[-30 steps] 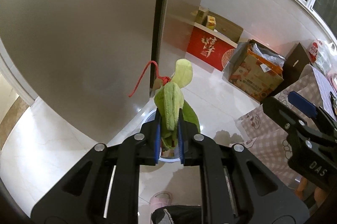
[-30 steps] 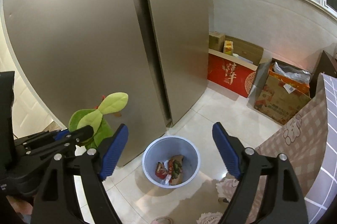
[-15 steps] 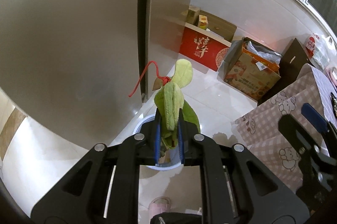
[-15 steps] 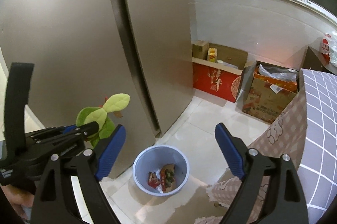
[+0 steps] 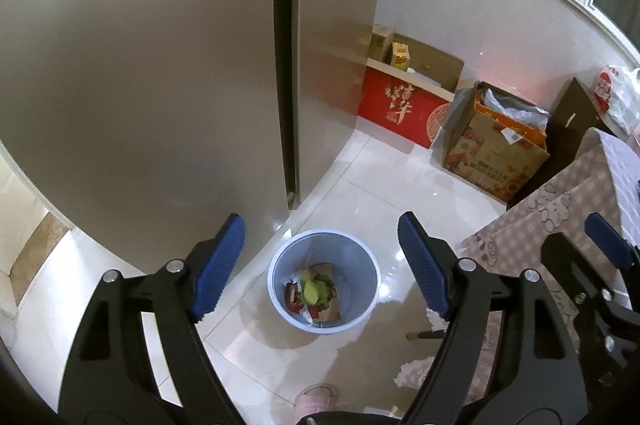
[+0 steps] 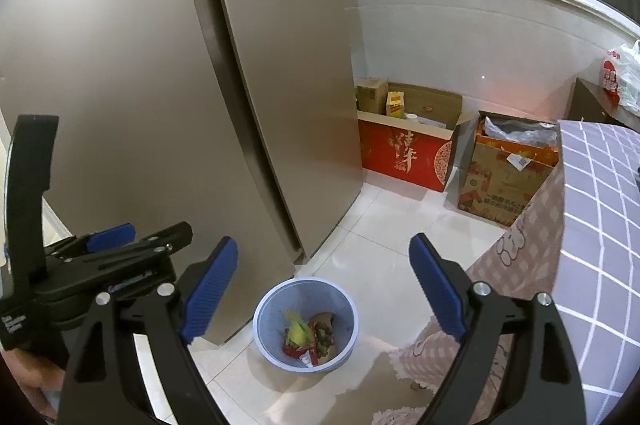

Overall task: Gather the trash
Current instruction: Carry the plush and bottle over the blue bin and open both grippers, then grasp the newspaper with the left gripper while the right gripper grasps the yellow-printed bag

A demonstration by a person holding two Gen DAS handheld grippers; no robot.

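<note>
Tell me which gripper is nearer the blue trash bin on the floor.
It is hard to tell, perhaps the left. The left gripper hangs open directly above the blue trash bin. The right gripper is also open above it, beside the left one at a similar height.

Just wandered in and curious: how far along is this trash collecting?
The green item lies in the blue bin on other scraps, so that drop looks done. Left gripper and right gripper are open, holding nothing. No more loose trash shows on the floor here.
</note>
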